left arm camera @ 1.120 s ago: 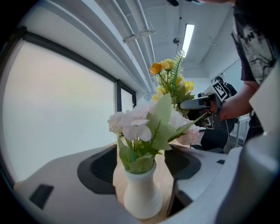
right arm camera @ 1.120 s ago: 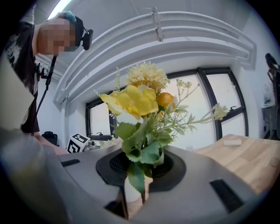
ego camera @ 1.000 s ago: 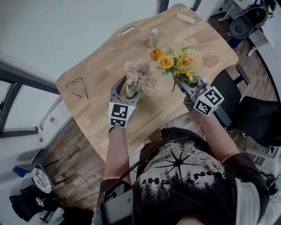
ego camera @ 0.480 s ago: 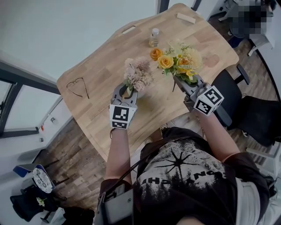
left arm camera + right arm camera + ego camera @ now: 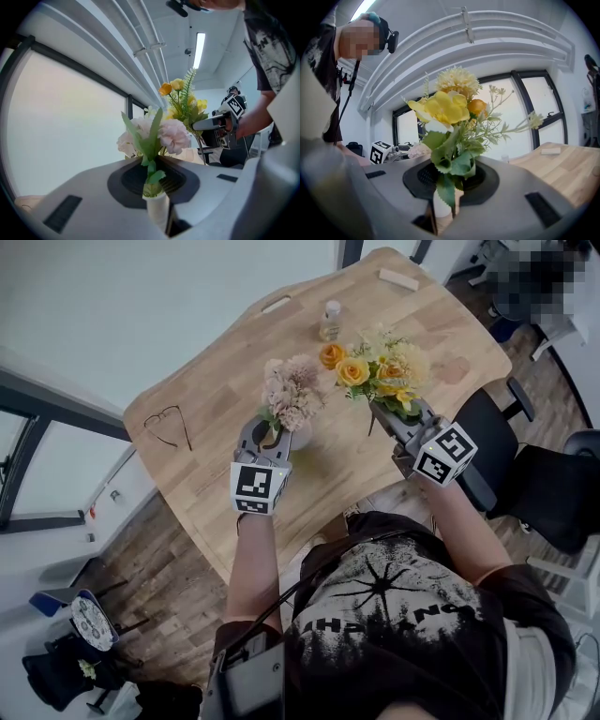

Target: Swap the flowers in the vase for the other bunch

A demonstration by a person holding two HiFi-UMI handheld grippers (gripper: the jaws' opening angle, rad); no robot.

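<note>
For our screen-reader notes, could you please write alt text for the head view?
Over a wooden table, a person holds a bunch in each gripper: the left gripper has the pink flowers, its fingers just closed on them; the right gripper grips the yellow flowers.

An office room with a light wooden table with rounded corners (image 5: 216, 409) at its middle.
The table stands on a brown wood-plank floor (image 5: 159, 587), and its far-left edge runs close along a pale, blank wall panel (image 5: 141, 296) with a dark grey frame (image 5: 56, 399) at its foot. A black office chair (image 5: 553, 493) stands just off the tabletop's near-right edge. Overhead, white pipes (image 5: 145, 47) run along a white ceiling beside a long strip light (image 5: 199, 49) that is switched on. Tall windows with dark frames (image 5: 534, 112) let in bright daylight on the far side.
</note>
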